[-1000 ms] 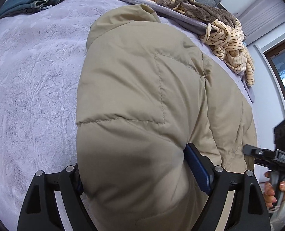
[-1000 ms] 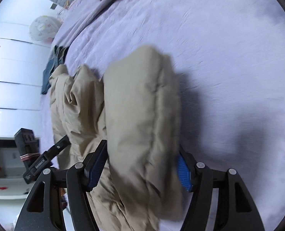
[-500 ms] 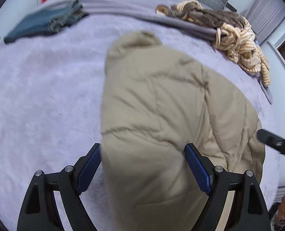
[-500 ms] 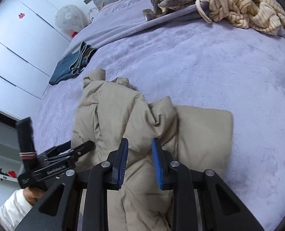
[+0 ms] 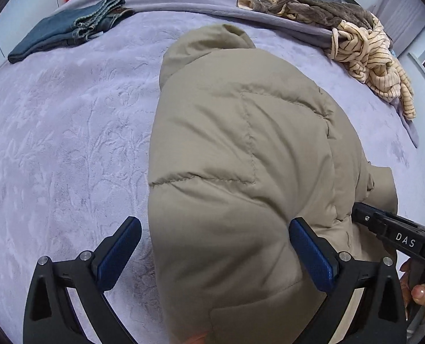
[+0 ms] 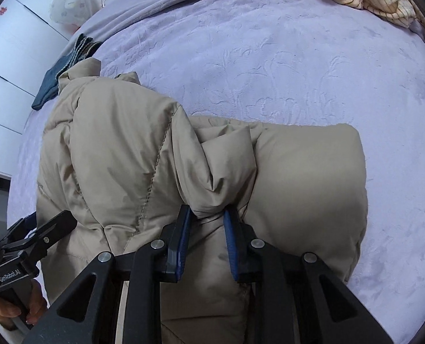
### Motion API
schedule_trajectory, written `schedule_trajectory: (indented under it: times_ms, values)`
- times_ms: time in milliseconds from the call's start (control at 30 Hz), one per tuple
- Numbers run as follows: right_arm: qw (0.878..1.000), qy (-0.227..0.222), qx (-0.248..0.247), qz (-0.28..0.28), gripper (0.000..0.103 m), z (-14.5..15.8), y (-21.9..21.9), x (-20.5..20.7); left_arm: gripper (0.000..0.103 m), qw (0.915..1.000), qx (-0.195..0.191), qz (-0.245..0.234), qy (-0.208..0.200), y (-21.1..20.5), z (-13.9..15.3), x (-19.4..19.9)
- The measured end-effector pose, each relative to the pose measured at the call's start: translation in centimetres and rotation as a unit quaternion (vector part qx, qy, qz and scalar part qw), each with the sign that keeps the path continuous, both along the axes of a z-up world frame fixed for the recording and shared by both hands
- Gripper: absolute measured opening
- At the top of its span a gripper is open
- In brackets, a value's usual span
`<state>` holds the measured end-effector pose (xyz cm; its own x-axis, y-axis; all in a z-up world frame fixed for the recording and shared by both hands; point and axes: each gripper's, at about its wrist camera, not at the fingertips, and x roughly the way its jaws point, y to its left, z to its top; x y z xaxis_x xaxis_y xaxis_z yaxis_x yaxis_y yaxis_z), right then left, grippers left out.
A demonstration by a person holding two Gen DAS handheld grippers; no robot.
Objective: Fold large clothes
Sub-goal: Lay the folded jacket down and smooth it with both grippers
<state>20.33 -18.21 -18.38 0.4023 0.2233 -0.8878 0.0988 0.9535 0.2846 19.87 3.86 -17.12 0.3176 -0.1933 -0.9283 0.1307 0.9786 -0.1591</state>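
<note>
A: Since the earlier frame, the left gripper (image 5: 212, 253) is being opened off the tan puffer jacket (image 5: 241, 157); its jaws are opening wide, the padded edge lying loose between them.

B: Right gripper (image 6: 205, 240)?

A: A fold of jacket is being pinched, jaws narrow and closing, likely for the next fold. The jacket is being kept on the lilac bedspread (image 6: 298, 66).

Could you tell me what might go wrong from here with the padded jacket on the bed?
1. The right gripper, jaws closing, pinches only a small pucker of the beige puffer jacket; the slick fabric could slip out.
2. The left gripper jaws are opening, one pad already clear, so the puffy folded side may spring open.
3. Pulling across the bed could push the jacket towards the striped clothes pile.
</note>
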Motion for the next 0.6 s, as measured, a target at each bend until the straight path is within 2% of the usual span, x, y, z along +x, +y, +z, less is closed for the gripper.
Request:
schedule_trajectory:
  times_ms: [100,133,300,467,600]
  values:
    - [1.000,0.001,0.020,-0.005,0.024,0.8,-0.3,-0.6,0.103,0.9991,0.032,-0.011,-0.024,-0.4,1.2,-1.3]
    - [1.000,0.002,0.026,-0.005,0.027,1.2,-0.3,-0.9,0.103,0.9990,0.033,-0.012,-0.026,-0.3,1.5,-1.7]
    - [0.999,0.001,0.036,-0.004,0.029,2.9,-0.1,-3.1,0.103,0.9993,0.031,-0.003,-0.021,0.6,2.6,-3.3]
    - [0.999,0.005,0.038,-0.007,0.044,4.2,0.4,-5.9,0.103,0.9987,0.044,0.021,-0.012,1.8,3.2,-4.7]
    - [0.999,0.011,0.035,-0.007,0.047,4.6,0.9,-8.0,0.103,0.9977,0.056,0.038,-0.003,2.7,3.5,-6.0]
